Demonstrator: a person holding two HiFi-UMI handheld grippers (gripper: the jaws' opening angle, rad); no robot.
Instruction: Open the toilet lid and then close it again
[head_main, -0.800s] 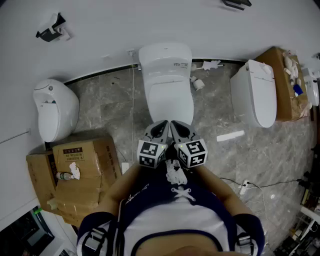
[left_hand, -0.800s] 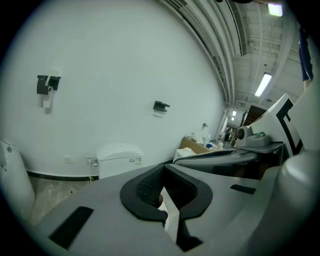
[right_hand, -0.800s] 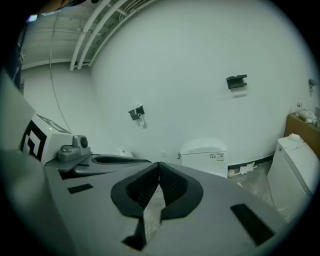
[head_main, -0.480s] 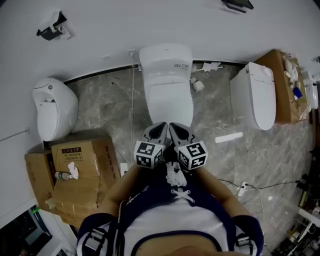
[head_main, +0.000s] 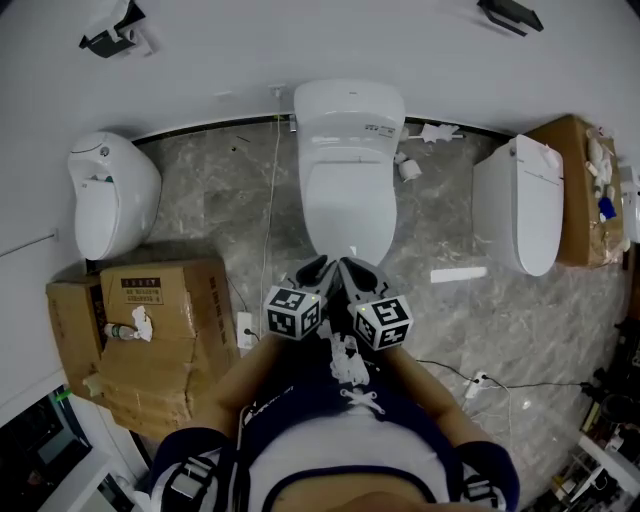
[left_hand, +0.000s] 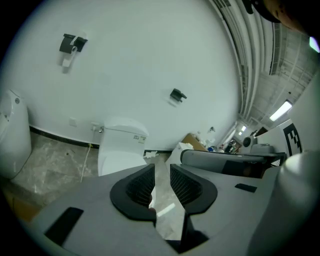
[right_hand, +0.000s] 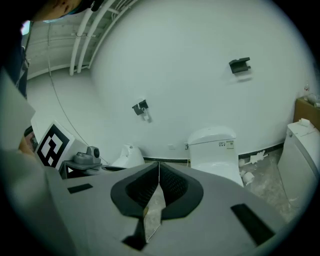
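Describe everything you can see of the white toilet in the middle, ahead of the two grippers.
The white glossy toilet looks ceramic, with a rounded tank against the white wall bearing a small label, and a smooth oval lid lying shut. It stands upright on the grey marble-patterned floor. A thin pale cord runs beside it. Nothing rests on it.

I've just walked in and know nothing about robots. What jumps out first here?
The white ceramic toilet with its lid down stands against the white wall at the centre, flanked by a rounded white toilet on the left and a boxy white toilet on the right. Close in front of it hover the left hand-held gripper, jaws apart and empty, and the right hand-held gripper, jaws together.
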